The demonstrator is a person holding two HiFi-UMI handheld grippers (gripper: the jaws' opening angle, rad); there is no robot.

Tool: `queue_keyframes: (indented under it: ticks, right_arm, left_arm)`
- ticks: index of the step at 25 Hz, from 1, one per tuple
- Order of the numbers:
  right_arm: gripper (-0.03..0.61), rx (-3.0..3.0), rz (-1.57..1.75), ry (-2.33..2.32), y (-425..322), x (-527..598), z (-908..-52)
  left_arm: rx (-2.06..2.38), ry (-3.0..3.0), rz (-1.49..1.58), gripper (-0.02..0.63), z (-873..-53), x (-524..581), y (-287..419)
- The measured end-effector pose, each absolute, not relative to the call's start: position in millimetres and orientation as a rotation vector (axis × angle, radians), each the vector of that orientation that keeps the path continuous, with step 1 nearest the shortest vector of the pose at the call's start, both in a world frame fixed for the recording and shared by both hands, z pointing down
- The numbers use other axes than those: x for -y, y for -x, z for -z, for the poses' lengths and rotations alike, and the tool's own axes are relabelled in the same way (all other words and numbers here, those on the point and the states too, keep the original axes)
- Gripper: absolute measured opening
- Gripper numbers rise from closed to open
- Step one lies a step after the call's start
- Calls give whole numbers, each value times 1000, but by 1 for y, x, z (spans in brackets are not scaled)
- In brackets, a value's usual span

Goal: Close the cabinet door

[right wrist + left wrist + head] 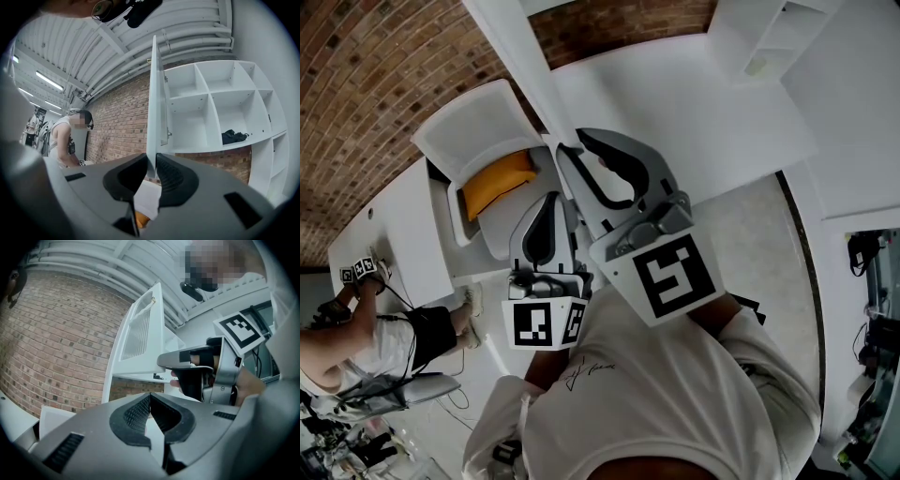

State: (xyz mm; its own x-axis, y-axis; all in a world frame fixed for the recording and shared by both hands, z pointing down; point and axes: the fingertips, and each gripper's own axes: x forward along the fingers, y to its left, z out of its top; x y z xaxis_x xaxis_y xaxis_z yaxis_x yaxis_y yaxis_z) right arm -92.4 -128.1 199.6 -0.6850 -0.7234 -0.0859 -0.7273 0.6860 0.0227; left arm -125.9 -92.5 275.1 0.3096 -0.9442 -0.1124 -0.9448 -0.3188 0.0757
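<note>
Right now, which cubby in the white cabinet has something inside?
The bottom-row cubby holding the black bundle; the other cubbies in view look empty.

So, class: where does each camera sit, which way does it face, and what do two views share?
Head view: on the head, facing down; shirt, left gripper, right gripper show.
Left gripper view: on the left gripper, facing up past its shut jaws at the right gripper on the cabinet door.
Right gripper view: on the right gripper, facing up; its jaws clamp the door's edge, shelves beyond.
Shared: both gripper views show the door.
</note>
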Motion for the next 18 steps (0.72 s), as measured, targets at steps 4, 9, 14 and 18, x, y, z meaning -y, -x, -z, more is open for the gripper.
queue_keyframes:
  ticks: [4, 9, 14, 18]
  right_arm:
    - [70, -2811, -79, 1198, 83, 133, -199]
    - [69, -2811, -77, 1178, 76, 138, -199]
    - [69, -2818, -74, 1156, 73, 140, -199]
    - [69, -2822, -77, 1142, 69, 141, -199]
  left_arm:
    - [-1831, 2542, -203, 17, -277, 98, 117]
    - [-1847, 2534, -195, 17, -280, 103, 112]
    - [-1855, 2528, -189, 15, -281, 108, 110]
    - [-1852, 2526, -188, 15, -282, 110, 105]
